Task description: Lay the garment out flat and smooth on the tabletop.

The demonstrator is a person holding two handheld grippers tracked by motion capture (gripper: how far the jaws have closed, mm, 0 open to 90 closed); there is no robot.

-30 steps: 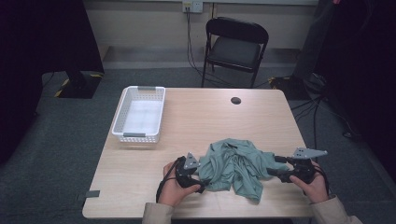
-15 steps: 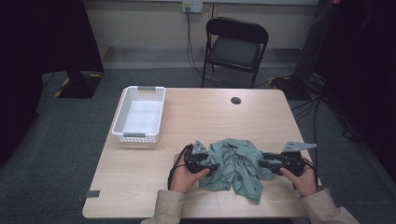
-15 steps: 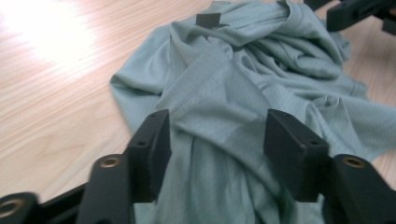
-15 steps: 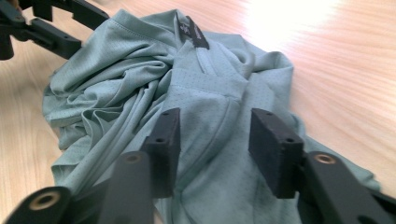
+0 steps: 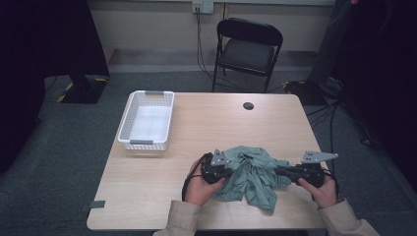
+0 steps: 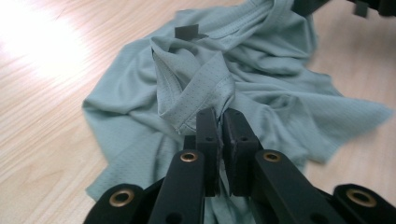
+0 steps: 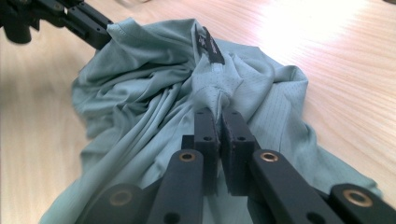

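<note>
A crumpled pale green shirt (image 5: pixel 251 172) is seen lying near the front edge of a light wooden table (image 5: pixel 147 191), at about 6 o'clock on the tabletop in the high view. It is pinched from both sides. The left gripper (image 5: pixel 222 172), held at the shirt's 9 o'clock edge, has just been closing, and in the left gripper view its two black jaws are shown pressed together on a raised fold of the perforated fabric (image 6: pixel 196 93). The right gripper (image 5: pixel 282 172), held at the shirt's 3 o'clock edge, has likewise just been closing; in the right gripper view its jaws are clamped on a bunched ridge of cloth (image 7: pixel 210 93) just below the dark neck label (image 7: pixel 211 46).

One corner of the shirt is draped toward 6 o'clock, close to the table's front edge but not over it. Bare wood is left open at 12 o'clock from the shirt, up to a small dark round cap (image 5: pixel 248 105) near the far edge. A white plastic basket (image 5: pixel 129 123) is set at about 10 o'clock, along the table's left edge, well apart from the shirt. A black folding chair (image 5: pixel 248 51) is placed beyond the far edge at 12 o'clock. The strip of table at 3 o'clock from the right gripper is narrow.
</note>
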